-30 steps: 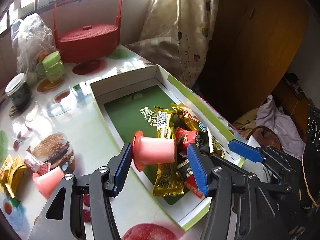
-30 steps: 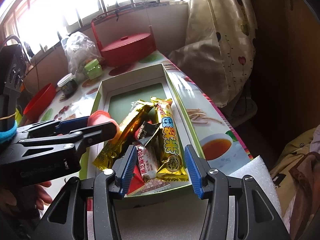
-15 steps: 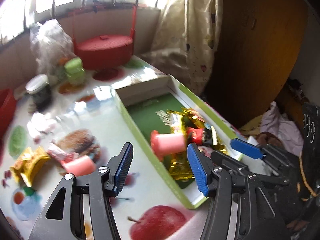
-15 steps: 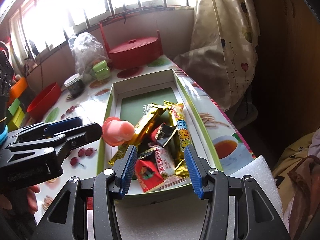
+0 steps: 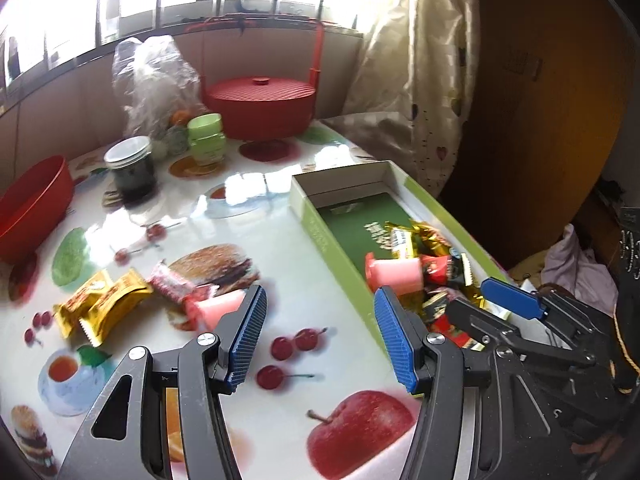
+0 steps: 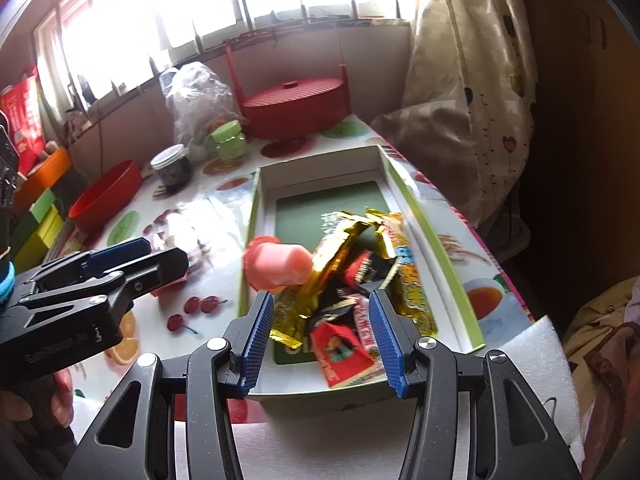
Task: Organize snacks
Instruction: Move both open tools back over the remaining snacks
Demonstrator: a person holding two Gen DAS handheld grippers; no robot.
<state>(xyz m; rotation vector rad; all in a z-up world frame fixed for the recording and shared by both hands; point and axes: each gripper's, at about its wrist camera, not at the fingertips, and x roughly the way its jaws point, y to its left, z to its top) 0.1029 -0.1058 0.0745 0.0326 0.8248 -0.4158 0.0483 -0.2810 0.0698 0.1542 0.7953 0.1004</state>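
My left gripper (image 5: 320, 320) hangs open over the printed tabletop, just left of the green snack box (image 5: 328, 240), with nothing between its jaws. A pink jelly cup (image 5: 396, 274) lies on its side in the box against the left wall, beside gold and red wrapped snacks (image 5: 436, 268). A second pink jelly cup (image 5: 216, 310) lies on the table by my left fingertip, near yellow packets (image 5: 100, 304) and a red-pink wrapped candy (image 5: 172, 280). My right gripper (image 6: 322, 320) is open above the box's near end, over the snack pile (image 6: 360, 280); the pink cup (image 6: 278, 266) rests there.
At the back of the table stand a red lidded basket (image 5: 260, 108), a green jar (image 5: 206, 136), a dark jar (image 5: 132, 172) and a plastic bag (image 5: 152, 80). A red bowl (image 5: 28, 208) sits at the left edge. A curtain (image 5: 420, 80) hangs right of the table.
My left gripper has swung left off the box and out over the table. The pink cup that was between its jaws now lies in the box. My right gripper has drawn back a little.
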